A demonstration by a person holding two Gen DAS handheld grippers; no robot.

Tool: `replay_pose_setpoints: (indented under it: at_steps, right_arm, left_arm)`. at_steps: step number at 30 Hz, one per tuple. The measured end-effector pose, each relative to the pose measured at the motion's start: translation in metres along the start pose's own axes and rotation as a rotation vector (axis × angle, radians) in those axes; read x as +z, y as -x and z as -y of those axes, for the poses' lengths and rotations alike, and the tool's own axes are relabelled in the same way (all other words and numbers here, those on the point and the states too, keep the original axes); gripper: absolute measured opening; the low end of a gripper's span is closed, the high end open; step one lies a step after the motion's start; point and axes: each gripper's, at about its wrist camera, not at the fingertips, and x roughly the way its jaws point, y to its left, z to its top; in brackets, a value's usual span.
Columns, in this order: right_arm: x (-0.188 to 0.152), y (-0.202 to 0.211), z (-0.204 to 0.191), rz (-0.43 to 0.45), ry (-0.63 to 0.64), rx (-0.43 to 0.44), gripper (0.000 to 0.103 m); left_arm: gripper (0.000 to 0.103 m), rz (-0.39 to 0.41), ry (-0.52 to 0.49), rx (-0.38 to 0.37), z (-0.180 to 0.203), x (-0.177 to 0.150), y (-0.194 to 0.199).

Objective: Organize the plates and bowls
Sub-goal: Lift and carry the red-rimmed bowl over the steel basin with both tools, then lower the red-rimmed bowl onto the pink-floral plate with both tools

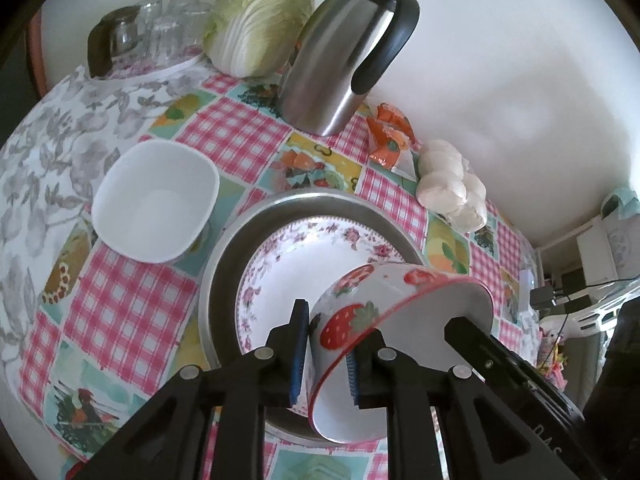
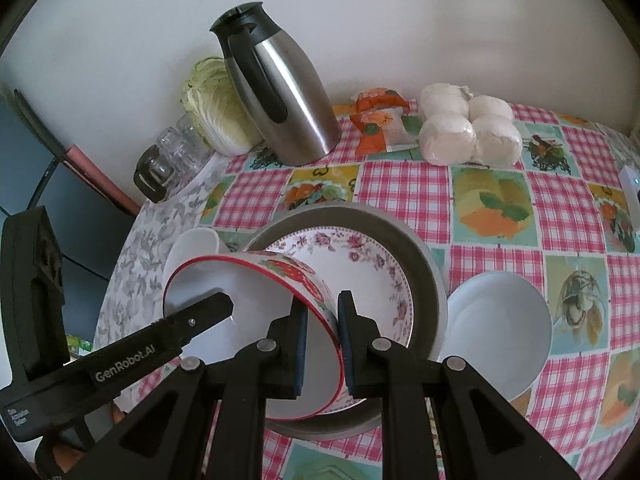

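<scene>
A strawberry-print bowl (image 1: 344, 328) hangs tilted on its side over a floral plate (image 1: 304, 248) that lies in a round metal pan (image 1: 240, 232). My left gripper (image 1: 326, 360) is shut on the bowl's wall at one side of the rim. My right gripper (image 2: 323, 340) is shut on the strawberry bowl (image 2: 288, 272) at the opposite side. A plain white squarish bowl (image 1: 156, 200) stands left of the pan. A round white bowl (image 2: 496, 328) sits right of the metal pan (image 2: 424, 264), touching its rim. The floral plate (image 2: 360, 264) is partly hidden by the held bowl.
A steel thermos jug (image 1: 344, 52) stands behind the pan, with a cabbage (image 1: 260, 20) and upturned glasses (image 1: 160, 32) to its left. An orange packet (image 1: 388, 132) and a bag of white buns (image 1: 452, 188) lie by the wall. The checked tablecloth (image 2: 560, 208) covers the table.
</scene>
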Motion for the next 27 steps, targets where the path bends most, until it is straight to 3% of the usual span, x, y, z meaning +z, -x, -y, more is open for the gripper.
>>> replay_pose_setpoints:
  at_steps: [12, 27]
  right_arm:
    - [-0.007, 0.005, 0.012, -0.003, -0.074, -0.002, 0.019]
    - [-0.002, -0.031, 0.007, -0.046, -0.071, -0.061, 0.019]
  left_arm:
    - [0.019, -0.040, 0.014, -0.087, -0.002, -0.004, -0.002]
    - [0.027, -0.085, 0.070, -0.087, -0.020, 0.009, -0.027]
